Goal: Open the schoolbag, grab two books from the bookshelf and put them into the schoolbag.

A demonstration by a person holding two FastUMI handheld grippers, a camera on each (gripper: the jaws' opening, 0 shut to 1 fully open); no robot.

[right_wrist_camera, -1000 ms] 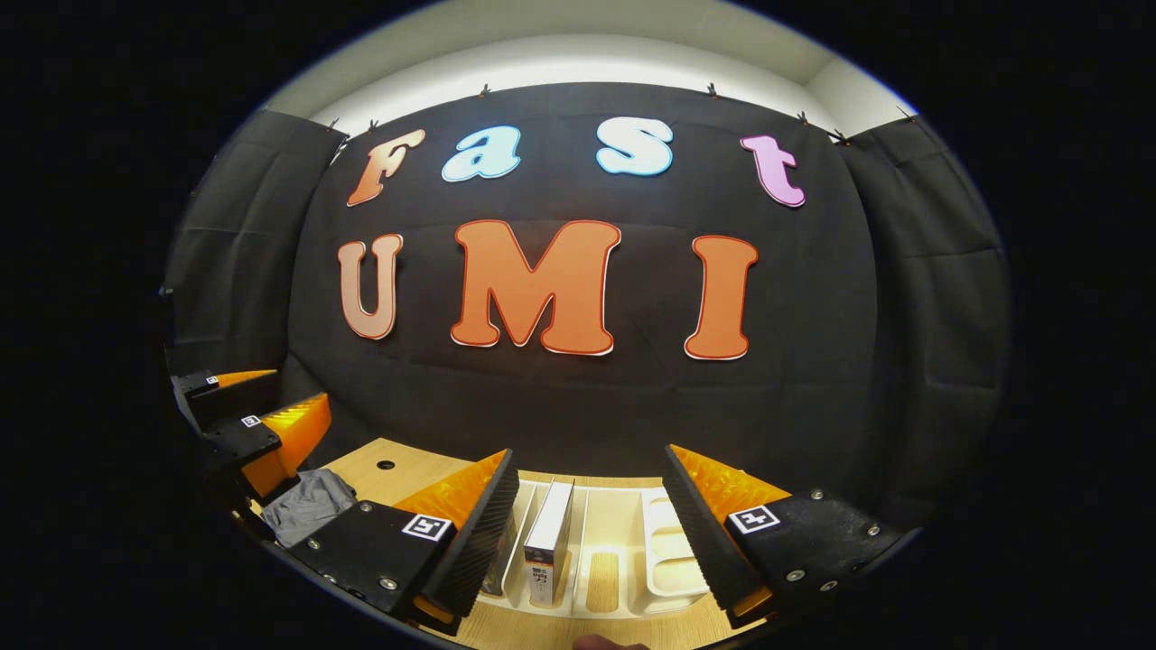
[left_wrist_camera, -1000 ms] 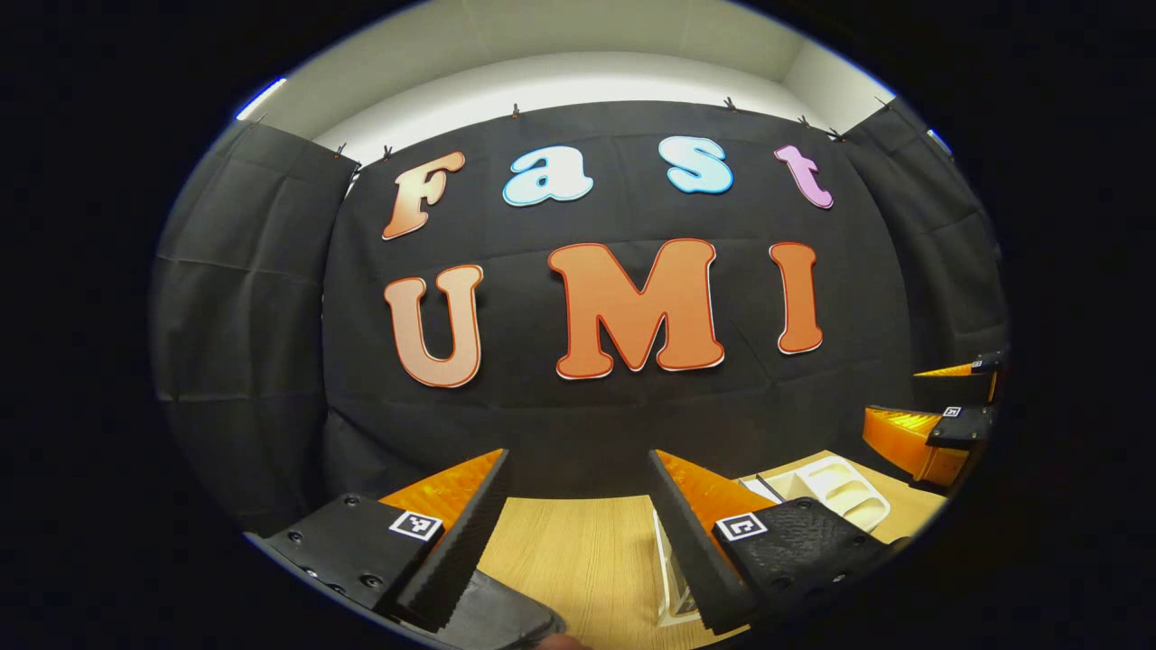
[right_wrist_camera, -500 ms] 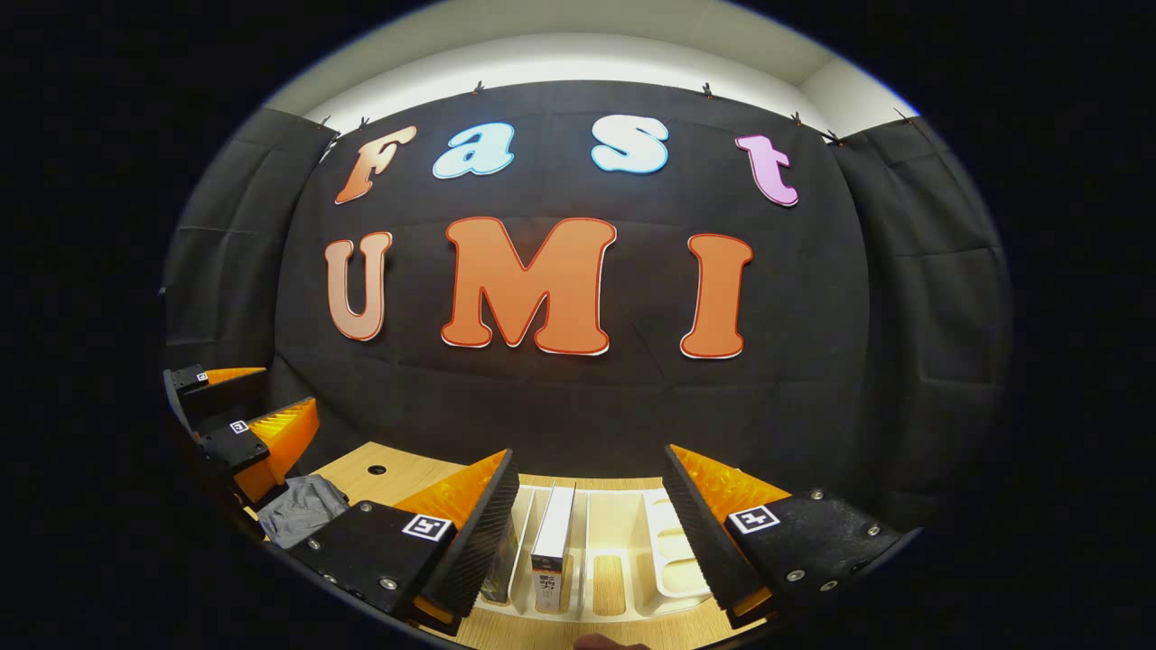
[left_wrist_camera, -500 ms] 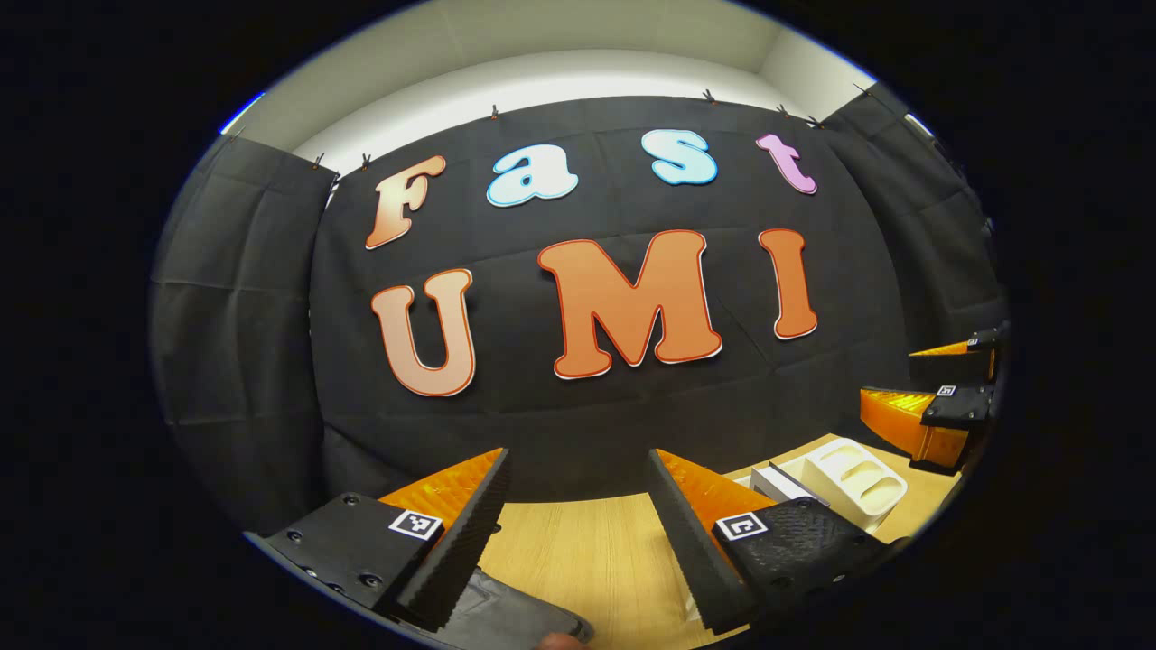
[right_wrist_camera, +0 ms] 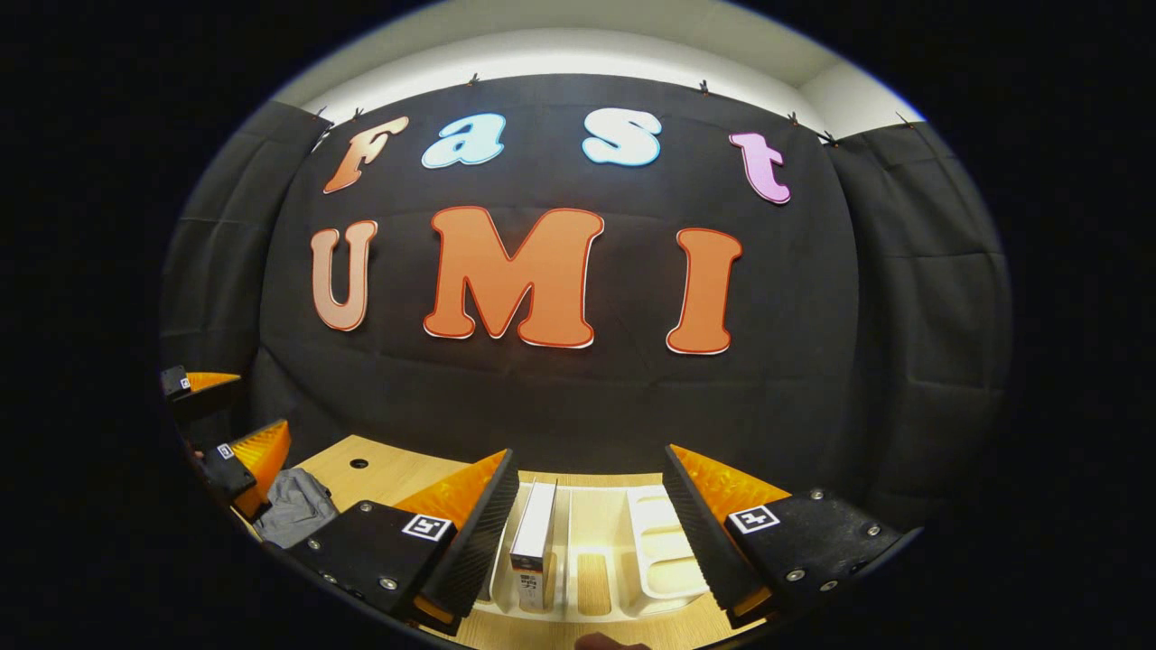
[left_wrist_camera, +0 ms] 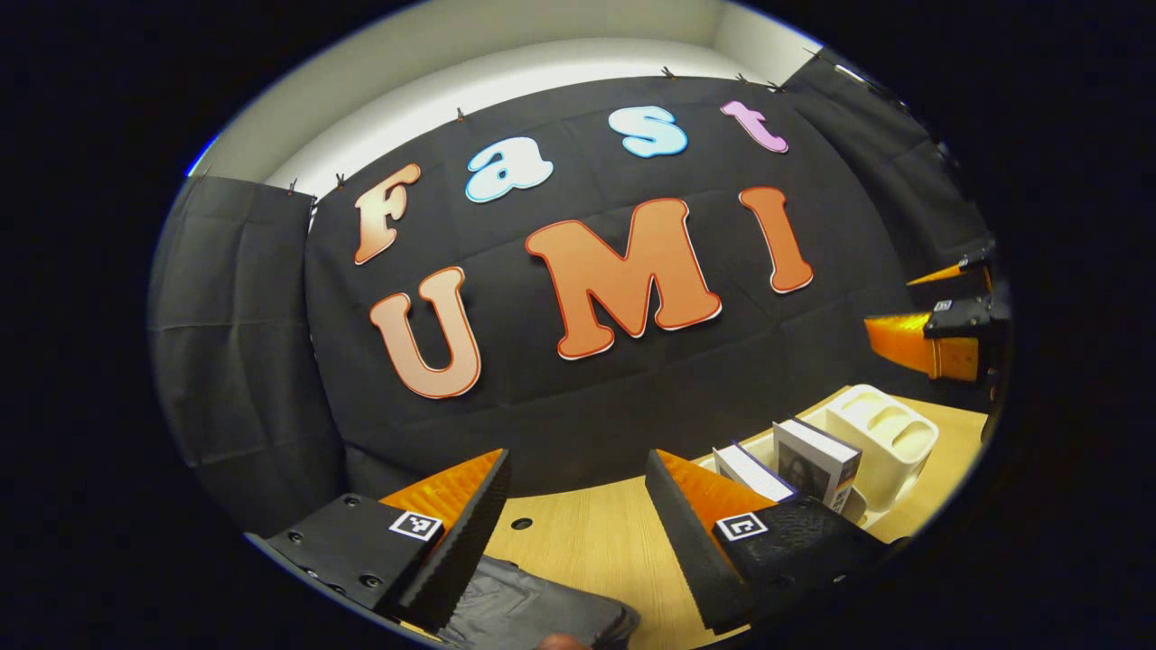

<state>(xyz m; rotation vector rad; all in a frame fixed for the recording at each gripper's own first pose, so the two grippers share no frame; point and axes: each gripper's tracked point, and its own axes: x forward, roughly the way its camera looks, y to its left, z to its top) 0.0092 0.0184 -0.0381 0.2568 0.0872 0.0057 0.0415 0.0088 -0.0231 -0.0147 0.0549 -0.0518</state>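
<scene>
Tilting since a second ago, the left gripper (left_wrist_camera: 573, 506), fingers apart, now shows two books (left_wrist_camera: 817, 459) standing in one white bookshelf (left_wrist_camera: 890, 438) on the counter (left_wrist_camera: 596, 542); the right gripper (right_wrist_camera: 587, 510) also gapes empty.

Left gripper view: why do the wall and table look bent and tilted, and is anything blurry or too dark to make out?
Left gripper view: the fisheye lens bows the wooden table and the camera is tilted; the books stay sharp, the dark schoolbag at the bottom edge is dim. Right gripper view: same bowing, but level; the bookshelf is evenly lit, with soft light along the pale wall above the cloth.
</scene>
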